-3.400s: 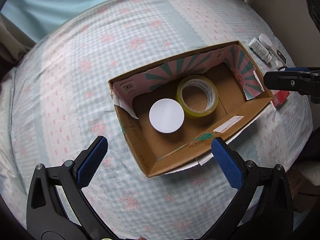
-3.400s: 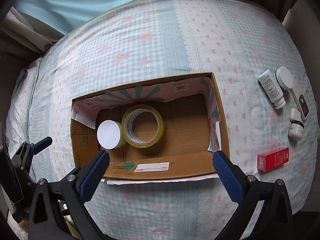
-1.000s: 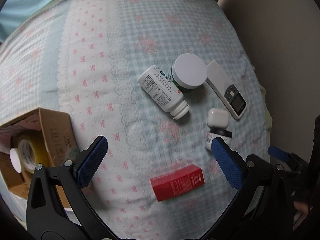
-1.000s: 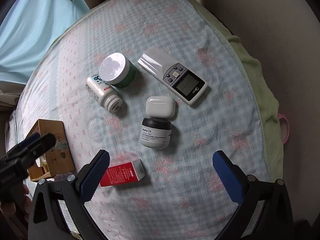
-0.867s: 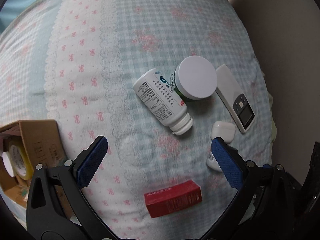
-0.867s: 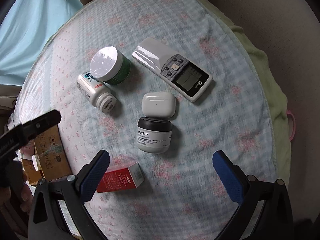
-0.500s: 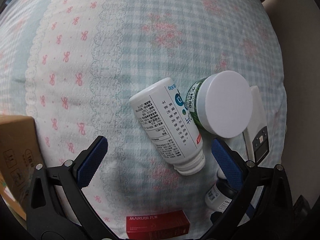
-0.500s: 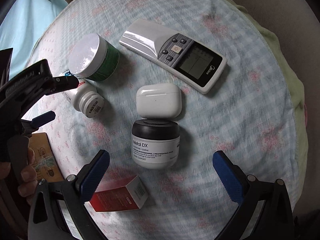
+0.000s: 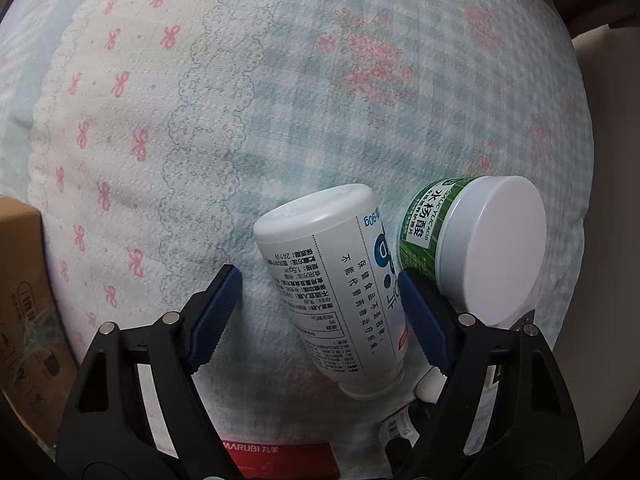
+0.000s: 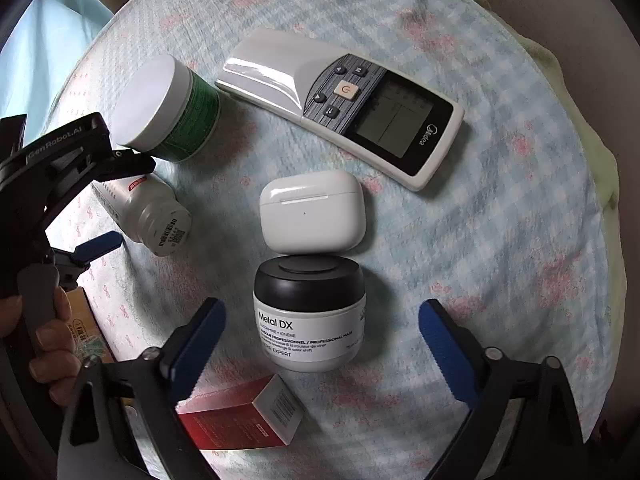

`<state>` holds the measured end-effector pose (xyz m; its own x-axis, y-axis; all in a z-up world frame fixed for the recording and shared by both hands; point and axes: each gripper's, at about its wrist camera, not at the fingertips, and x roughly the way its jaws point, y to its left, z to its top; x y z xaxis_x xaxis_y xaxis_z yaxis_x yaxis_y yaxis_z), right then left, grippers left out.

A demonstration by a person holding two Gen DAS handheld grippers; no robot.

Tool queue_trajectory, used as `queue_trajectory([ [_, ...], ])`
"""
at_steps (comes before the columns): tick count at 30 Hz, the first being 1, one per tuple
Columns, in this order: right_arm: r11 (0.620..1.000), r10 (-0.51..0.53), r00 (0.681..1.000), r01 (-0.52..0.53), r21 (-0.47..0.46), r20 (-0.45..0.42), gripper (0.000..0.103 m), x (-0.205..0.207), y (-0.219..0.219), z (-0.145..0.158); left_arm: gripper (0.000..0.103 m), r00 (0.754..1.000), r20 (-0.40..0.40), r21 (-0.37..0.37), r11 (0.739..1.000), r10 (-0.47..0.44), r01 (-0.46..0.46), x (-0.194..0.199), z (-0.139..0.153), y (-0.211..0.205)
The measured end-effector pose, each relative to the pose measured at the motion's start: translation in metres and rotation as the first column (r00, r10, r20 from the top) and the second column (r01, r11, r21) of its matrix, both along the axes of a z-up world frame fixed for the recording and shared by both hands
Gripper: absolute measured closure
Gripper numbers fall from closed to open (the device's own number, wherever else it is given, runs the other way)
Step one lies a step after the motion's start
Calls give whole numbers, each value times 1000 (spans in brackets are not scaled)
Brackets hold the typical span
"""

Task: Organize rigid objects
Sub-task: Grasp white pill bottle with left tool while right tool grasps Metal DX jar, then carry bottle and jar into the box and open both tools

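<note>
A white pill bottle (image 9: 336, 292) lies on its side on the bed, between the open jaws of my left gripper (image 9: 320, 304); the right pad touches it, the left pad stands apart. A green jar with a white lid (image 9: 476, 256) leans beside it. In the right wrist view my right gripper (image 10: 320, 332) is open around a black-lidded white jar (image 10: 308, 316). Behind it lie a white earbud case (image 10: 312, 210) and a white remote (image 10: 340, 104). The pill bottle (image 10: 148, 208), the green jar (image 10: 168, 110) and my left gripper (image 10: 116, 200) show at left.
A red carton (image 10: 240, 416) lies near my right gripper's left finger and shows in the left wrist view (image 9: 280, 460). The cardboard box (image 9: 20, 300) stands at the left edge. The bed's checked cover (image 9: 280, 100) slopes off at the right towards a beige wall.
Both grippers have moved from the box to the loose items and come down close. My left gripper's jaws have narrowed around the pill bottle. My right gripper now straddles the black-lidded jar.
</note>
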<state>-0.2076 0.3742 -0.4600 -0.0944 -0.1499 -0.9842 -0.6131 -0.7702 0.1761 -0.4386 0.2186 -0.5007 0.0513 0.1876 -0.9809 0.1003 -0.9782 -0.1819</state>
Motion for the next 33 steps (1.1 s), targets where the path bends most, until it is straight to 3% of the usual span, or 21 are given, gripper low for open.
queue_trajectory([
  [2, 1000, -5, 1000, 5, -3, 10, 17, 0, -1, -2, 29, 1000, -3, -17, 1000, -14, 14, 0, 0, 5],
  [5, 1000, -16, 1000, 16, 5, 13, 19, 0, -2, -2, 47, 999, -21, 8, 999, -32, 33, 1, 4, 12],
  [6, 1000, -19, 1000, 19, 2, 16, 25, -1, -1, -3, 47, 999, -25, 5, 999, -42, 42, 2, 5, 13],
  [8, 999, -37, 999, 38, -37, 24, 51, -1, 1, -8, 48, 998, -34, 17, 998, -55, 55, 3, 7, 14],
  [24, 998, -46, 999, 45, -46, -27, 51, 19, 3, 8, 52, 992, -113, 68, 996, -55, 63, 27, 45, -23],
  [33, 999, -34, 994, 31, -30, -102, 51, 32, -9, 40, 54, 984, -172, 125, 989, -55, 77, 63, 90, -67],
])
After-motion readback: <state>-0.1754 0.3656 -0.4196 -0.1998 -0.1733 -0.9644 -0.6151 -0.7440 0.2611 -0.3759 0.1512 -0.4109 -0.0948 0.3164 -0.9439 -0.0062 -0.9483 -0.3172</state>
